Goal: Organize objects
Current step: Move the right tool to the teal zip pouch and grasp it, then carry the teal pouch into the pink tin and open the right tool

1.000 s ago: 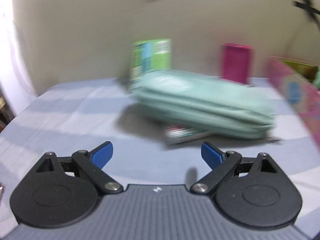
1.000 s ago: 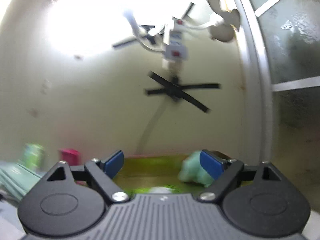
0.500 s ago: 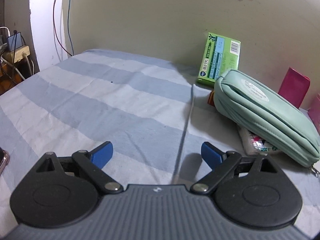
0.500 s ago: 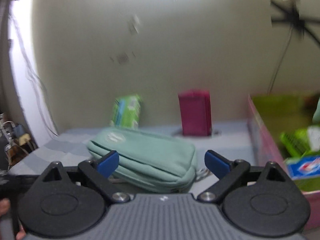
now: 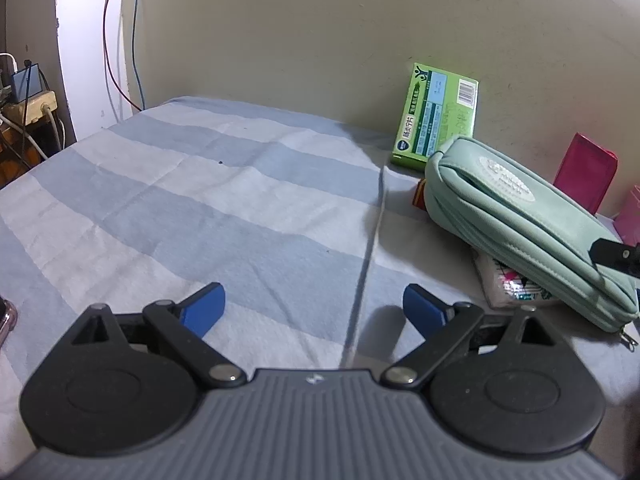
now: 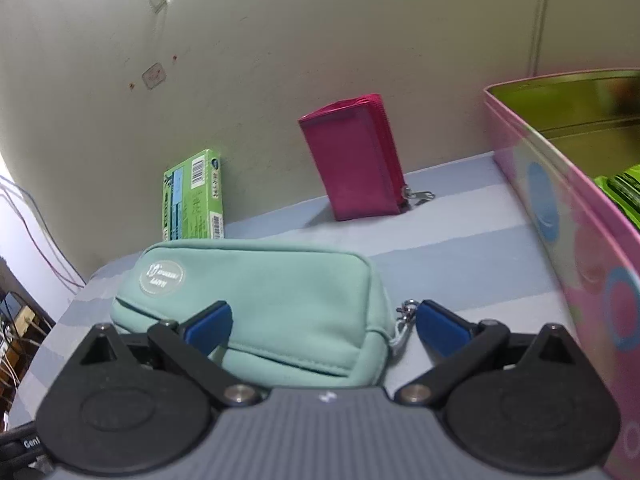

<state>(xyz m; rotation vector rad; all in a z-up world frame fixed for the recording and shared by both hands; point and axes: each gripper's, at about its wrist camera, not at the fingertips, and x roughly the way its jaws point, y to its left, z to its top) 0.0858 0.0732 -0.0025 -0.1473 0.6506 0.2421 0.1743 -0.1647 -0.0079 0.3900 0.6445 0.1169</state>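
Observation:
A mint-green zip pouch (image 6: 260, 288) lies on the striped cloth, propped on a tissue pack (image 5: 508, 288). My right gripper (image 6: 326, 328) hangs just in front of the pouch's zip-pull end. Its jaws are opening, that end sits between the blue fingers, and the pads do not press on it. My left gripper (image 5: 314, 310) is open over bare cloth to the left of the pouch (image 5: 520, 224), with nothing between its fingers. A green carton (image 6: 194, 200) and a magenta wallet (image 6: 356, 160) stand against the wall.
A pink tin box (image 6: 560, 208) with green items inside stands at the right, close to the right gripper. The wall runs right behind the objects. Cables and a power strip (image 5: 28, 104) sit past the cloth's left edge. Wide striped cloth (image 5: 200, 208) lies left of the pouch.
The right gripper swung left from the pink box, came down to the pouch, and its jaws spread wider. The left gripper's view shifted left off the pouch, then held still.

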